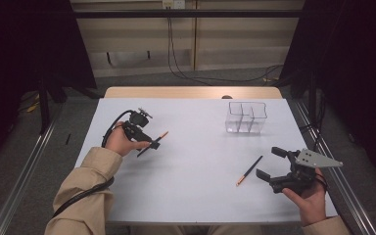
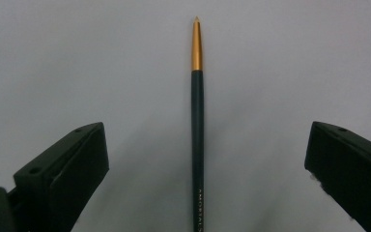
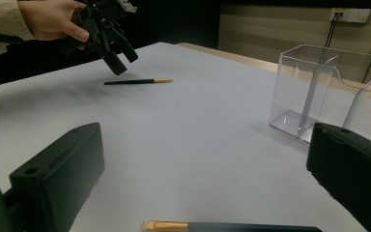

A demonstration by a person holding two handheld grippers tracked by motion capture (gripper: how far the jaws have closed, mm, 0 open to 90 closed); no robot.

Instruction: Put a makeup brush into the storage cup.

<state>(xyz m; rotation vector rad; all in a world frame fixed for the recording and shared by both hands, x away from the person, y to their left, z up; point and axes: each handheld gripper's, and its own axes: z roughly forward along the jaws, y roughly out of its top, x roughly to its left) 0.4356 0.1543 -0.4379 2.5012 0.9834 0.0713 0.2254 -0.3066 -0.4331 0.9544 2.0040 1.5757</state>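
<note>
L fingers (image 2: 63, 179) spread wide, pen (image 2: 197, 125) centred btwn, untouched.

Clear divided organizer (image 1: 246, 117) far right on white table (image 1: 196, 186).

A white table (image 1: 196, 186) lies mostly bare, with wide open surface across its middle and near edge. The one upright obstacle is a clear divided box (image 1: 246, 117) at the far right. Two thin pens lie flat: one (image 1: 152, 143) at the left, directly under the left gripper (image 1: 147, 139), whose jaws stand wide apart; the other (image 1: 249, 170) just beside the spread jaws of the right gripper (image 1: 274, 164).
</note>
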